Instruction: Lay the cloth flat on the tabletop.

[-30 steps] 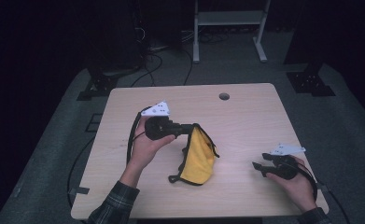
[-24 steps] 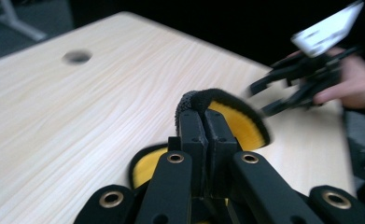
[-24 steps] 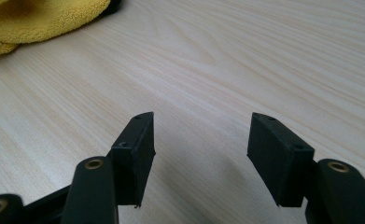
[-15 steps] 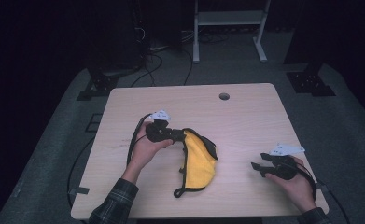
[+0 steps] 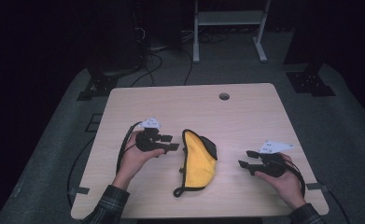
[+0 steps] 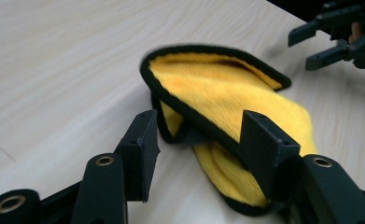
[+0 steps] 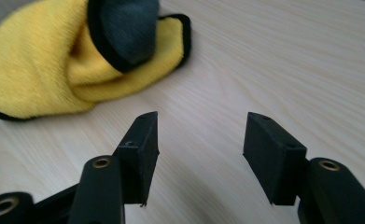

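A yellow cloth [image 5: 200, 161] with black edging and a dark grey patch lies crumpled in the middle of the wooden table [image 5: 245, 116]. My left gripper [image 5: 171, 142] sits just left of it. Its jaws have just been opening. In the left gripper view the cloth's [image 6: 227, 93] folded black edge lies between the jaws of this gripper [image 6: 201, 128], and the pads do not press on it. My right gripper [image 5: 247, 158] stands to the right of the cloth, apart from it. Its jaws have just been closing a little, open with nothing between them [image 7: 201, 126]; the cloth [image 7: 35, 79] lies beyond.
A round cable hole [image 5: 224, 96] sits near the table's far edge. A white metal stand [image 5: 227, 18] and cables are on the dark floor behind the table. The right gripper [image 6: 329, 42] shows far off in the left gripper view.
The left gripper came down with the cloth and let go of it. The cloth now rests on the table. The right gripper shifted slightly.
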`<state>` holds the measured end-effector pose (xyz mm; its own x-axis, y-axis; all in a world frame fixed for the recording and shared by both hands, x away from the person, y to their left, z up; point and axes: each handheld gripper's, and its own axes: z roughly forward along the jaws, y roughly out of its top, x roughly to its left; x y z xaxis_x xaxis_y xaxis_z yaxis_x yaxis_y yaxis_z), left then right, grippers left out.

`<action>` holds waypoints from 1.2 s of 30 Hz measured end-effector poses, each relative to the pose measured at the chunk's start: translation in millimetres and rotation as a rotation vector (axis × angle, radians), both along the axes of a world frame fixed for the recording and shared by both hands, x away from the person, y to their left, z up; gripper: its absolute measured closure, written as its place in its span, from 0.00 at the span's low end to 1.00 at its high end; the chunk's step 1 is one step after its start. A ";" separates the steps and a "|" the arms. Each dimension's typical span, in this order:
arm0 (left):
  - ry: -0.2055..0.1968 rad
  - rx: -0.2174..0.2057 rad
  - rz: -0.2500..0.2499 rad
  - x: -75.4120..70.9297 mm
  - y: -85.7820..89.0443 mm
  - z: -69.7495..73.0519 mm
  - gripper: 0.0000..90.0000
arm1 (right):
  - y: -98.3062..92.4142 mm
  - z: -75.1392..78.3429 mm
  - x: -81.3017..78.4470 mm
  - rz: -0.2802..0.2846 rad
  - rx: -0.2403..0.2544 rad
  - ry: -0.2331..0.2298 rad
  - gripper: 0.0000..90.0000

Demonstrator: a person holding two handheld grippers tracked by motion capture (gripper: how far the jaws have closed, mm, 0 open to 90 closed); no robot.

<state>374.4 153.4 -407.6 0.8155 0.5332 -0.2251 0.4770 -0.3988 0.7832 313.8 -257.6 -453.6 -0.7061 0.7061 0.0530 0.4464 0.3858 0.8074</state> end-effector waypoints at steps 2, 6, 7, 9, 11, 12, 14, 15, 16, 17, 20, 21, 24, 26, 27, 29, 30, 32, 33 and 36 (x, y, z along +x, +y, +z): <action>0.006 -0.004 -0.001 -4.9 1.4 -2.1 0.52 | 8.1 3.2 1.3 0.018 0.010 -0.005 0.51; -0.011 0.007 0.019 -24.1 6.0 -7.5 0.50 | 24.4 7.7 4.3 0.060 0.020 -0.011 0.52; -0.011 0.007 0.019 -24.1 6.0 -7.5 0.48 | 24.4 7.7 4.3 0.060 0.020 -0.011 0.52; -0.023 0.017 0.037 -32.7 6.9 -11.5 0.45 | 32.0 9.5 6.2 0.080 0.033 -0.010 0.53; -0.022 0.027 0.037 -39.8 7.7 -15.2 0.45 | 39.3 11.1 8.1 0.098 0.049 -0.004 0.53; -0.020 0.022 0.038 -43.5 7.5 -17.0 0.45 | 42.9 11.7 9.1 0.108 0.052 -0.007 0.54; -0.023 0.017 0.035 -53.6 7.7 -20.8 0.45 | 53.0 13.1 11.1 0.137 0.055 -0.011 0.54; -0.024 0.019 0.031 -57.2 7.4 -22.1 0.45 | 56.5 13.4 11.5 0.144 0.054 -0.010 0.55; -0.025 0.020 0.029 -60.7 6.8 -23.8 0.44 | 60.0 13.4 12.3 0.152 0.054 -0.013 0.55; -0.024 0.023 0.023 -64.8 6.1 -25.9 0.43 | 63.2 13.4 13.0 0.160 0.052 -0.014 0.55; -0.010 0.028 0.009 -72.9 4.1 -31.6 0.43 | 72.1 12.8 15.3 0.176 0.050 -0.013 0.55; -0.004 0.030 0.004 -75.3 2.7 -33.9 0.43 | 74.7 12.1 16.2 0.178 0.048 -0.014 0.55; 0.015 0.039 -0.017 -80.4 -3.3 -41.0 0.42 | 81.3 9.5 19.1 0.183 0.038 -0.013 0.57; 0.022 0.050 -0.029 -82.2 -8.3 -44.6 0.42 | 84.3 8.0 21.3 0.179 0.029 -0.014 0.59; 0.025 0.049 -0.036 -82.7 -11.0 -46.5 0.42 | 85.4 7.2 22.5 0.178 0.026 -0.015 0.60; 0.036 0.055 -0.059 -84.3 -17.1 -49.8 0.42 | 87.2 5.7 24.7 0.173 0.017 -0.014 0.64; 0.039 0.059 -0.065 -84.8 -19.0 -50.8 0.42 | 88.2 5.1 26.1 0.175 0.007 -0.010 0.67; 0.047 0.062 -0.079 -85.9 -22.9 -53.1 0.42 | 89.2 5.2 27.3 0.172 0.003 -0.007 0.75; 0.050 0.067 -0.085 -86.3 -24.0 -53.9 0.42 | 89.2 5.6 28.1 0.173 0.001 -0.008 0.78; 0.056 0.066 -0.094 -87.2 -25.9 -55.4 0.42 | 89.3 6.3 29.0 0.168 0.006 -0.007 0.84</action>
